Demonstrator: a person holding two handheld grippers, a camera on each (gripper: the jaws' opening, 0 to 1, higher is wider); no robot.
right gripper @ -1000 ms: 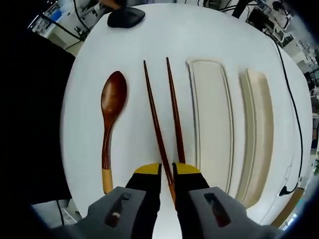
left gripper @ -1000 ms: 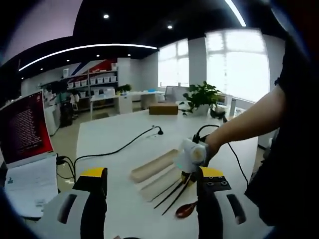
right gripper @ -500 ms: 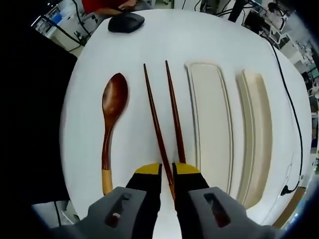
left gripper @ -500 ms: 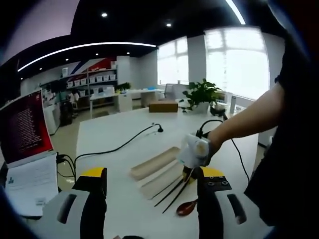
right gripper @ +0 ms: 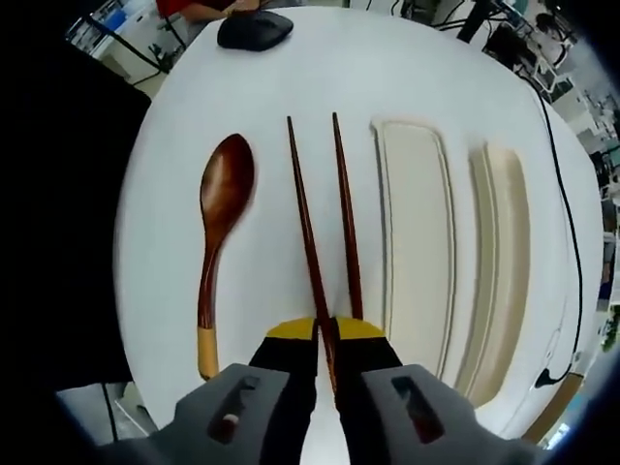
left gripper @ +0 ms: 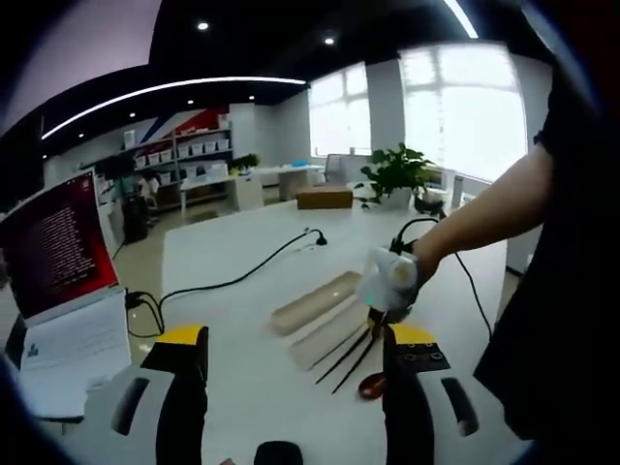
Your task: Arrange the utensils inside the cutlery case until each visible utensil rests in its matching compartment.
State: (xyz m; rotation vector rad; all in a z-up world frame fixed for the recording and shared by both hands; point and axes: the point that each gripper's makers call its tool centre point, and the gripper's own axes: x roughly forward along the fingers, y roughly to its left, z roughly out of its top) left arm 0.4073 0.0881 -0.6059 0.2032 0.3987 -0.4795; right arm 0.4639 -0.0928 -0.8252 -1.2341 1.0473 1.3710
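2 chopsticks (right gripper: 315, 247), 1 spoon (right gripper: 221, 223), 2 case halves (right gripper: 415, 262)

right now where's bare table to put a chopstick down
Free: the white table beyond the utensil tips, short of the black mouse, and the strip between spoon and chopsticks. Crowded: the right gripper shut on a chopstick, with the cutlery case and lid close beside.
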